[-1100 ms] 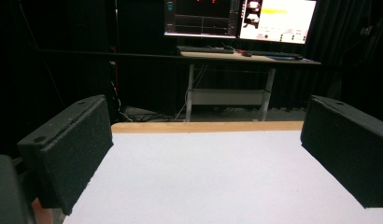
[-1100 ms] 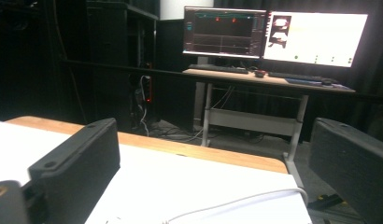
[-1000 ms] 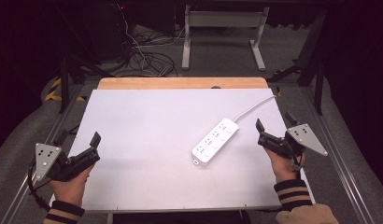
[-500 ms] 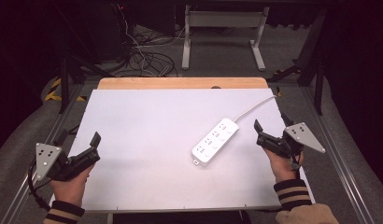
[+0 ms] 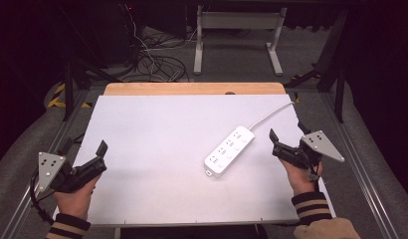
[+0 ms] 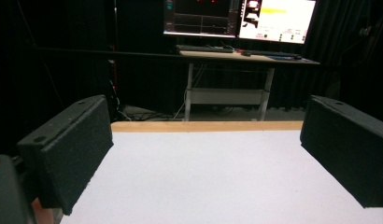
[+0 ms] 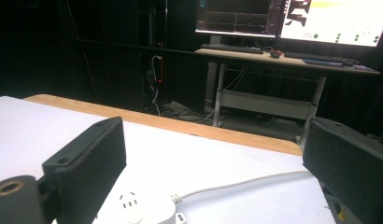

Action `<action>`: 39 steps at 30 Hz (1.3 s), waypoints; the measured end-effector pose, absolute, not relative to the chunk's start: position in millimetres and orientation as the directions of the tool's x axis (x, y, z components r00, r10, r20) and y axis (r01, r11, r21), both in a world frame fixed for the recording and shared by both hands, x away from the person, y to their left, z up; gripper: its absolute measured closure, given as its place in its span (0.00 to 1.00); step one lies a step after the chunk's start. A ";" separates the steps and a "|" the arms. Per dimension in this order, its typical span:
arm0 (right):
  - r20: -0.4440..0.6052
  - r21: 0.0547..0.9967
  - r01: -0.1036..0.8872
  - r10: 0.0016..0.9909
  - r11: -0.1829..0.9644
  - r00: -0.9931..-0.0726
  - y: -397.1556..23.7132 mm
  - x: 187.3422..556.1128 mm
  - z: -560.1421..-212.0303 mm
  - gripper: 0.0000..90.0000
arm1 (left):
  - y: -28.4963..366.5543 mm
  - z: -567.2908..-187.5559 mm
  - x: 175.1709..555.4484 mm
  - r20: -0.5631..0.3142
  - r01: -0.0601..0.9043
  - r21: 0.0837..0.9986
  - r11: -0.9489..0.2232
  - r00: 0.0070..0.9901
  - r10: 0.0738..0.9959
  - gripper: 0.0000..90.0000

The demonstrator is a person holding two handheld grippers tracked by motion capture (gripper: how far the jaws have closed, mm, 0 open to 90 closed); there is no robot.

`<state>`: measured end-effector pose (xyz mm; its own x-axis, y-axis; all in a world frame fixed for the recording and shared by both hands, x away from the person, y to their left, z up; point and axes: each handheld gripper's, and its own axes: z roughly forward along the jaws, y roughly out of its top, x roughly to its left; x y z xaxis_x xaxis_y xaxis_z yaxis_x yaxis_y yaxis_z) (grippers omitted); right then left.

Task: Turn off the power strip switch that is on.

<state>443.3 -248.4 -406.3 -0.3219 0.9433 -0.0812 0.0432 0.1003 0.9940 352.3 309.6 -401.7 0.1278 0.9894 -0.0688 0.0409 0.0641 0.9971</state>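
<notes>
A white power strip (image 5: 229, 152) lies at an angle on the white table (image 5: 157, 149), right of centre. Its white cable (image 5: 271, 113) runs off toward the far right corner. My right gripper (image 5: 286, 133) is held just right of the strip, open, with nothing between its jaws. In the right gripper view the strip's end (image 7: 143, 210) and cable (image 7: 245, 182) lie between the open jaws of my right gripper (image 7: 213, 177). My left gripper (image 5: 84, 147) sits near the table's left front edge, open and empty. In the left gripper view, bare table lies between the jaws of my left gripper (image 6: 206, 154).
A wooden strip (image 5: 192, 88) borders the table's far edge. Beyond it stand a desk frame (image 5: 237, 30) and loose cables on the floor (image 5: 152, 64). Lit monitors (image 6: 236, 16) sit on a desk in the background. Metal rails run along both table sides.
My right gripper has shifted slightly left and nearer, toward the power strip. The left gripper and the strip have stayed put.
</notes>
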 end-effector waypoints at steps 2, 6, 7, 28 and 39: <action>-0.075 0.995 0.044 0.944 0.094 -0.321 -249.6 443.2 -406.3 0.07 | 308.8 -401.9 352.6 -0.064 0.041 0.997 0.059 0.132 0.989 0.03; -0.075 0.994 0.048 0.945 0.095 -0.318 -249.8 443.1 -406.4 0.07 | 309.9 -401.8 352.5 -0.068 0.040 0.997 0.064 0.130 0.989 0.03; -0.076 0.994 0.047 0.944 0.096 -0.320 -249.4 443.2 -406.5 0.07 | 310.2 -401.8 352.5 -0.071 0.041 0.997 0.066 0.129 0.989 0.03; -0.073 0.994 0.052 0.946 0.094 -0.316 -251.2 441.7 -407.4 0.07 | 308.4 -402.0 354.8 -0.068 0.044 0.997 0.062 0.138 0.988 0.03; -0.072 0.994 0.051 0.946 0.093 -0.317 -251.7 441.0 -407.4 0.07 | 307.9 -401.9 355.7 -0.066 0.045 0.997 0.060 0.139 0.988 0.03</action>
<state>441.0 -251.7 -407.4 -0.3170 0.9457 -0.0721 0.0514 0.0930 0.9943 355.7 307.9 -401.9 0.1386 0.9882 -0.0655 0.0451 0.0598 0.9972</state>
